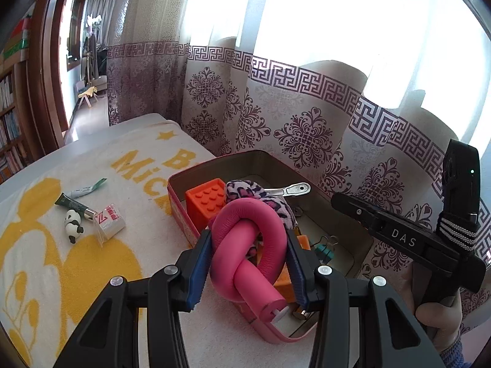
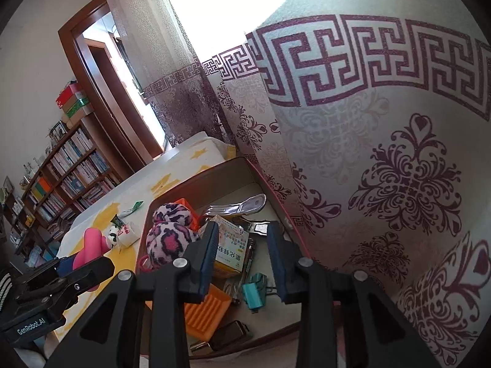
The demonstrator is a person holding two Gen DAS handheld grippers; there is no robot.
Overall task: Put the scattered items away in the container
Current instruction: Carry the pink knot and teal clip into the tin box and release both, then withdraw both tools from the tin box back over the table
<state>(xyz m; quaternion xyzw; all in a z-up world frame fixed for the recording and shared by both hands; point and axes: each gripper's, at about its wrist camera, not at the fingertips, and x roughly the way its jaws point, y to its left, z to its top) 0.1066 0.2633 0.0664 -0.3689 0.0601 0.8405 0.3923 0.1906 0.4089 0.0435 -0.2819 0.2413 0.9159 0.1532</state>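
Note:
A knotted pink foam roller [image 1: 248,254] is clamped between the blue pads of my left gripper [image 1: 248,234], above the near rim of the pink tin [image 1: 181,217]. Inside the tin lie an orange brick [image 1: 205,201], a leopard scrunchie [image 1: 245,191] and a metal tool [image 1: 291,190]. My right gripper [image 2: 243,227] hangs open over the tin [image 2: 267,184]. A small yellow-and-white medicine box [image 2: 231,245] lies below it beside the left pad, with a gap to the right pad. On the towel remain a panda figure [image 1: 73,220], a green tube [image 1: 75,207], a white tube [image 1: 87,187] and a white packet [image 1: 110,220].
The patterned curtain [image 2: 383,168] hangs right behind the tin. A cream and yellow towel [image 1: 61,276] covers the table. Teal binder clips [image 2: 253,291] and an orange ridged piece [image 2: 205,309] lie in the tin. A hand [image 1: 438,312] holds the right tool's black body [image 1: 399,239].

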